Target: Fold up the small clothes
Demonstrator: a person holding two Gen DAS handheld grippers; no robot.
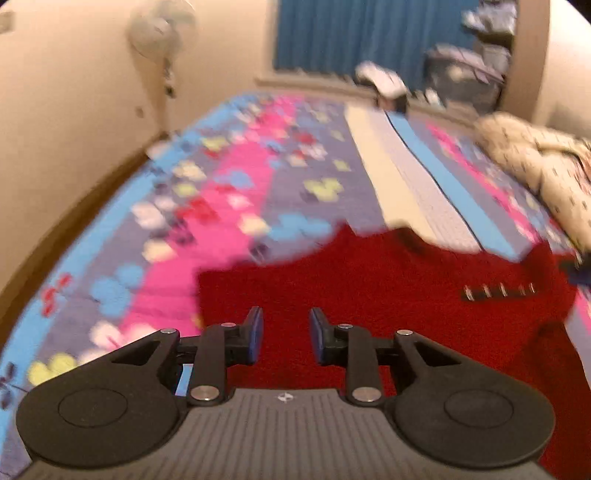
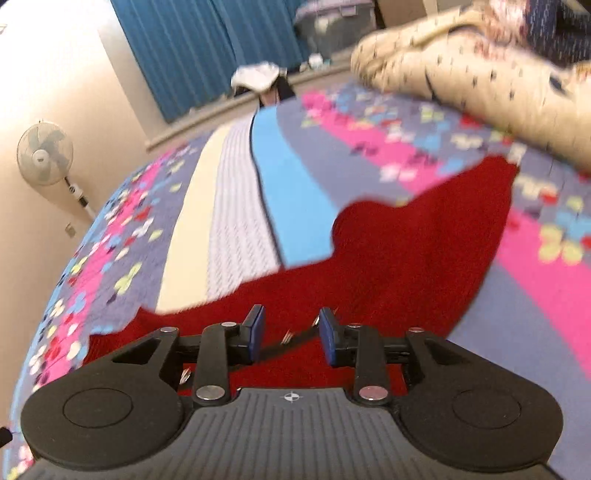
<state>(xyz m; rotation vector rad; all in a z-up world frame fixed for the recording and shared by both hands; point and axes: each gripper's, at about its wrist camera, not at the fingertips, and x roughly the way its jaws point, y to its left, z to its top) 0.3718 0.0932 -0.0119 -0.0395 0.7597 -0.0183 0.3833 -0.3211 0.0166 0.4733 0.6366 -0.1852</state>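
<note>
- Black tongs with blue pads: the left gripper (image 1: 285, 334) has its jaws apart with a clear gap, nothing between the pads, only red cloth showing beyond them.
- Right gripper (image 2: 291, 334) likewise stands with its jaws apart; a dark strip with small silver studs (image 2: 291, 336) shows in the gap, but whether the pads touch it I cannot tell.
- Just past both pairs of tongs lies the red garment (image 1: 388, 295), a fuzzy knit spread flat on the bed. Its long axis runs across the left view, from beside the left tongs out to the right edge.
- In the right view the same red garment (image 2: 413, 251) stretches away and up to the right, ending in a narrow point near the cream bedding, with a rounded lobe on its far edge.
- Near edges of the garment are hidden under both tools, so its full outline cannot be made out.
- The garment rests on a patterned bedspread (image 1: 207, 206) of pink, blue and grey with small flower shapes, and a cream-and-grey striped panel (image 2: 221, 221) runs lengthwise away.
- Crumpled cream bedding (image 2: 480, 74) with dark specks sits at the far right, cut off by the frame.
- Blue curtains (image 1: 369, 33) hang beyond the bed, and a standing fan (image 2: 45, 153) is by the wall; both are blurred.
</note>
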